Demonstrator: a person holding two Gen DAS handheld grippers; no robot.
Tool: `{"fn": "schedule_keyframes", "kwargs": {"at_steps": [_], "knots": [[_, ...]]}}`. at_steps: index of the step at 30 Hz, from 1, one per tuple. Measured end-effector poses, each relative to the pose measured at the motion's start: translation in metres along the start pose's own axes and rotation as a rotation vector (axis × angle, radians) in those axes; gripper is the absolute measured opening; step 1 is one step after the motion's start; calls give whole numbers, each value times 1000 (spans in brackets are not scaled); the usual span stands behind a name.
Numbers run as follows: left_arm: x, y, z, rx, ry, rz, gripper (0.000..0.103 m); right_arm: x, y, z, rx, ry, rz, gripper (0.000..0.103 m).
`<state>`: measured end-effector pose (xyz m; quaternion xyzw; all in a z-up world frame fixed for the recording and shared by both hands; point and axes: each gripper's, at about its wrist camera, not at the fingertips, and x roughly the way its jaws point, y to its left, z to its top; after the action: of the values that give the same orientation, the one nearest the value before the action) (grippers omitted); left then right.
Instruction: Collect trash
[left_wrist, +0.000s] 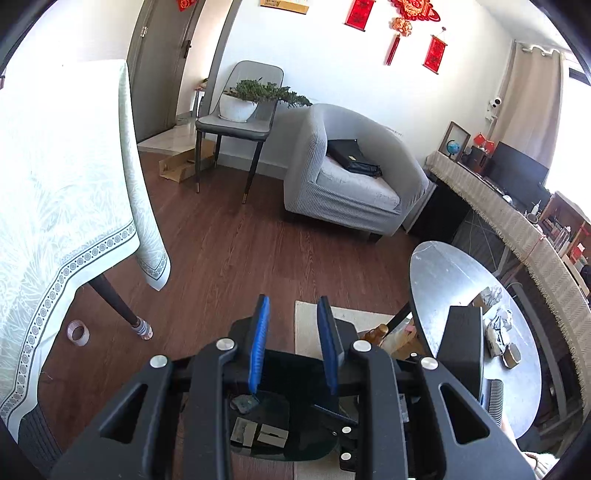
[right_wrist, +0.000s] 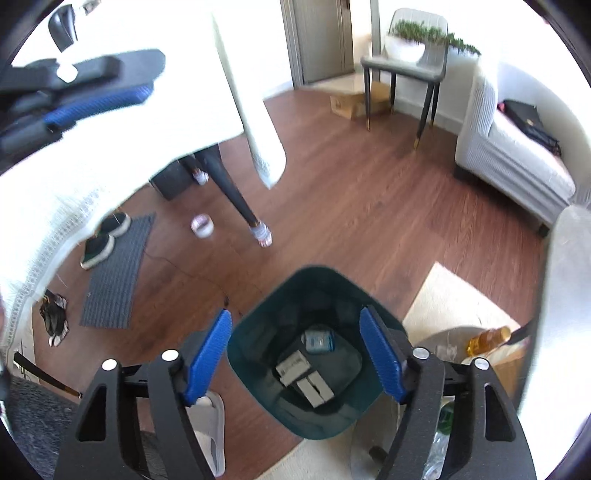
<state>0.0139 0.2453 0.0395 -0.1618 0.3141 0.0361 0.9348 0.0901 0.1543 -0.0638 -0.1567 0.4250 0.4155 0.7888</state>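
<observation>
From the left wrist, the left gripper (left_wrist: 293, 343) hung with its ribbed blue pads parted and empty above the dark green bin (left_wrist: 280, 428); crumpled grey scraps (left_wrist: 496, 321) lay at the round metal table's (left_wrist: 443, 273) far right edge.

From the right wrist, the right gripper (right_wrist: 295, 354) stood spread wide and empty over that smooth, rounded-square plastic bin (right_wrist: 258, 332), grey boxes (right_wrist: 306, 376) on its bottom.

Dark wood-plank floor (left_wrist: 229, 251) runs to a white far wall (left_wrist: 332, 66) hung with red decorations (left_wrist: 406, 22). A grey armchair (left_wrist: 351, 177) sits by that wall, a grey dining chair (left_wrist: 236, 122) to its left. A pale patterned tablecloth (left_wrist: 55, 184) drapes at near left. Bright daylight enters past a beige curtain (left_wrist: 528, 96) at far right.
</observation>
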Motion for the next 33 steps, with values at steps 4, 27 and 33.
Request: {"fn": "schedule_keyframes", "kwargs": {"at_steps": [4, 27, 33], "knots": [[-2, -14, 4, 15, -31, -1, 27, -32, -12, 3, 16, -81, -19, 66], [60, -153, -14, 101, 9, -172, 52, -156, -139, -75, 176, -230, -261, 66], [76, -195, -24, 136, 34, -201, 66, -180, -175, -108, 223, -224, -334, 79]]}}
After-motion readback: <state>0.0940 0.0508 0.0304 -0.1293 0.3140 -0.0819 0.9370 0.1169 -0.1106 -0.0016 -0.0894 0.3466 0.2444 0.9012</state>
